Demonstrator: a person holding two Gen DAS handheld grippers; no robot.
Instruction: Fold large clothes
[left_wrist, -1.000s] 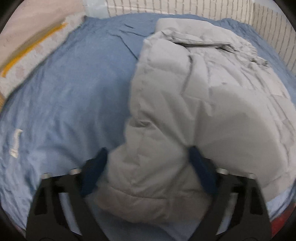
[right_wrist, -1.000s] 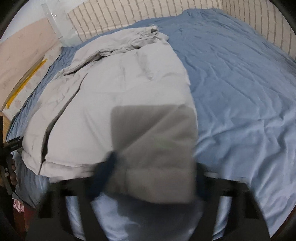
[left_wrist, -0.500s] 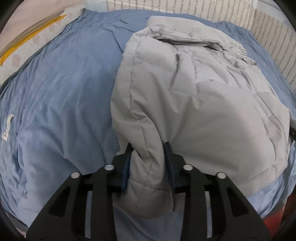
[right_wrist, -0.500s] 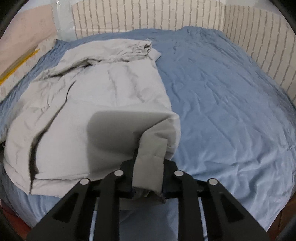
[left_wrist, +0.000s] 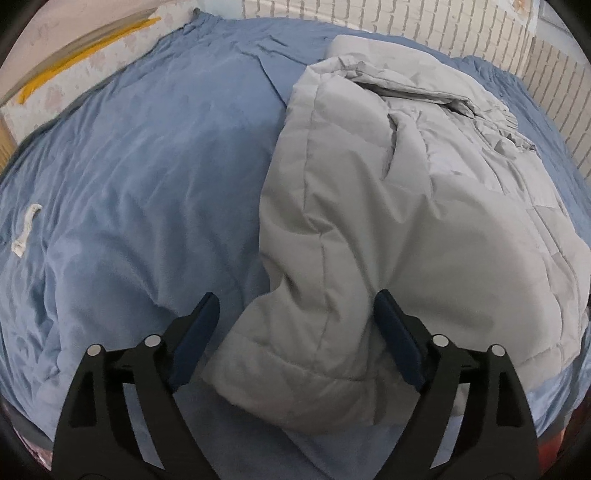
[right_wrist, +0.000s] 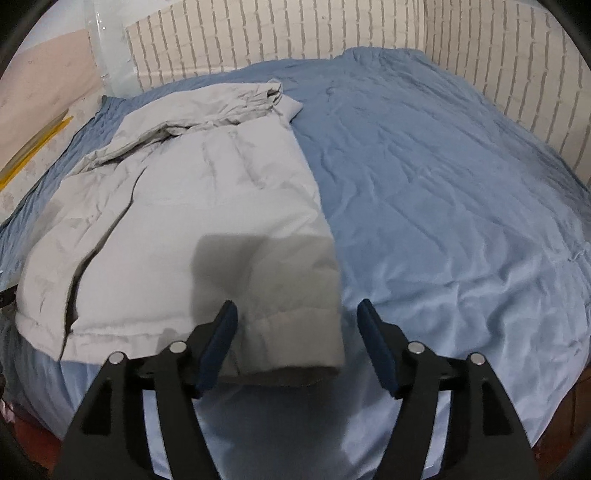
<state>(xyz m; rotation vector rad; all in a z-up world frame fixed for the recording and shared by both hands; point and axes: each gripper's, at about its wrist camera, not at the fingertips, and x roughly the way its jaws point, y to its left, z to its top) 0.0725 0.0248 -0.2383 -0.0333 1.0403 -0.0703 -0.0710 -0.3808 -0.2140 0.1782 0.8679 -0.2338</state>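
Nearest in the left wrist view, left gripper (left_wrist: 295, 321) with blue-padded fingers (left_wrist: 195, 332) spread wide either side of a padded sleeve end of the grey quilted jacket (left_wrist: 406, 206), not pinching it. Nearest in the right wrist view, right gripper (right_wrist: 297, 332) likewise with fingers (right_wrist: 218, 343) spread apart, straddling the near right corner of the jacket (right_wrist: 207, 206) without gripping. Farther out, jacket lying folded on the blue bed sheet (right_wrist: 443, 184), collar end toward the white brick wall (right_wrist: 295, 33) beyond the bed.
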